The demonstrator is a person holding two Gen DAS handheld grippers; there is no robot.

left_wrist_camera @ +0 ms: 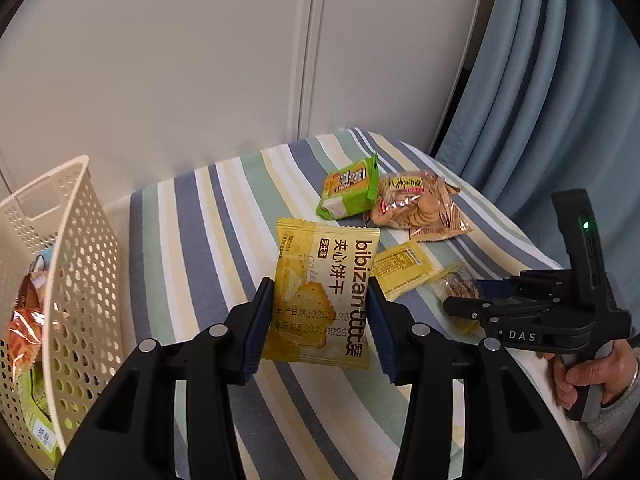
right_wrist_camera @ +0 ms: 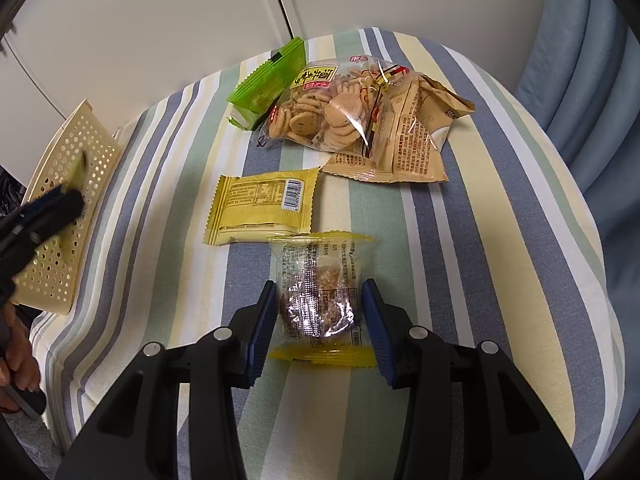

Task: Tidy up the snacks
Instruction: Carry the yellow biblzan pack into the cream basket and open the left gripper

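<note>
Two grippers and snacks on a striped cloth

The left gripper (left_wrist_camera: 320, 312) squeezes a yellow bibizan cracker pack (left_wrist_camera: 324, 292) and holds it up above the striped cloth (left_wrist_camera: 192, 240), just right of the cream basket (left_wrist_camera: 68, 260). The right gripper (right_wrist_camera: 320, 312) has its fingers on both sides of a clear cookie pack (right_wrist_camera: 320, 292) that lies near on the cloth; I cannot tell if they pinch it. Farther away lie a small yellow pack (right_wrist_camera: 264, 208), a green pack (right_wrist_camera: 268, 84) and a bag of little round cookies (right_wrist_camera: 332, 108).
</note>
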